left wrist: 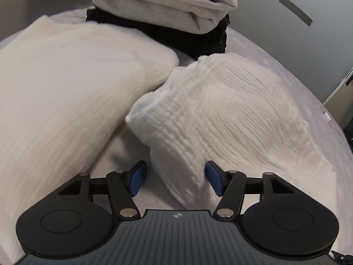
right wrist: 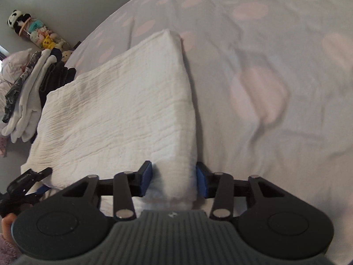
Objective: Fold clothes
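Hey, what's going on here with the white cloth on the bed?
A person is folding laundry on a bed with a hand-held gripper in each hand. The right hand-held gripper is clamped on a thick folded edge of the white crinkled cloth, which lies partly folded on the spotted bedsheet. The left hand-held gripper straddles another bunched corner of that cloth, with its pads not pressing on it. A stack of folded clothes sits further back.
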`<control>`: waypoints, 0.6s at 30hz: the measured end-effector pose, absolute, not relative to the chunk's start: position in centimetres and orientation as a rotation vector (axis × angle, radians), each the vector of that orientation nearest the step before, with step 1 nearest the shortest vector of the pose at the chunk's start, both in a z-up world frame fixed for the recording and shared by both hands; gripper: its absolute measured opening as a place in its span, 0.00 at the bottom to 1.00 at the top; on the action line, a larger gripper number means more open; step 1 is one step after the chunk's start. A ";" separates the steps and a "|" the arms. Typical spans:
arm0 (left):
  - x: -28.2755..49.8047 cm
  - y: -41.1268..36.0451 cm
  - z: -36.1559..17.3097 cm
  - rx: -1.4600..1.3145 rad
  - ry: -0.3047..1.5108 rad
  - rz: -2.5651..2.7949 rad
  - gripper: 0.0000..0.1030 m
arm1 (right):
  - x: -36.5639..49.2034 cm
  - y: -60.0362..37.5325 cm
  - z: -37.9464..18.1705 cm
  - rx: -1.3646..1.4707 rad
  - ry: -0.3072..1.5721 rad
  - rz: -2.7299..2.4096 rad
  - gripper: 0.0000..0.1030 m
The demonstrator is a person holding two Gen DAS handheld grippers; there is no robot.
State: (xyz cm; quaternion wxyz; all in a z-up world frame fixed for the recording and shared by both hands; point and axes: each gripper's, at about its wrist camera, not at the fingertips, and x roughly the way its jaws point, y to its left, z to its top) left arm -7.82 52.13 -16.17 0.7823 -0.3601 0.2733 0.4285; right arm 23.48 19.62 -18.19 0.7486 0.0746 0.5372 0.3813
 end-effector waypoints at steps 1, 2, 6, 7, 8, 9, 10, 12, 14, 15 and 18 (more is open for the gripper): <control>-7.7 52.1 -16.2 -0.761 0.589 0.928 0.54 | 23.3 19.7 -18.4 0.170 1.164 0.835 0.37; -7.6 52.1 -16.2 -0.745 0.589 0.925 0.49 | 23.2 19.6 -18.4 0.172 1.157 0.837 0.29; -7.3 51.9 -15.9 -0.719 0.591 0.883 0.20 | 23.4 19.3 -17.7 0.195 1.123 0.850 0.12; -7.3 51.8 -15.7 -0.726 0.595 0.875 0.18 | 23.4 19.0 -17.0 0.203 1.107 0.852 0.12; -7.3 51.6 -15.5 -0.735 0.604 0.867 0.17 | 23.5 18.6 -16.2 0.216 1.089 0.853 0.11; -7.3 51.4 -15.3 -0.750 0.620 0.859 0.16 | 23.6 18.1 -15.3 0.230 1.072 0.855 0.10; -7.3 51.1 -15.0 -0.766 0.637 0.849 0.16 | 23.8 17.4 -14.3 0.250 1.057 0.858 0.10; -7.0 50.0 -14.4 -0.799 0.685 0.817 0.15 | 23.9 16.0 -12.3 0.262 1.024 0.852 0.09; -6.5 48.4 -13.6 -0.817 0.743 0.779 0.15 | 24.0 14.3 -10.4 0.255 0.989 0.842 0.09; -6.2 47.5 -13.2 -0.825 0.774 0.760 0.15 | 24.0 13.2 -9.5 0.249 0.977 0.833 0.09; -5.5 44.2 -12.5 -0.877 0.855 0.696 0.15 | 23.6 9.3 -7.6 0.230 0.958 0.781 0.09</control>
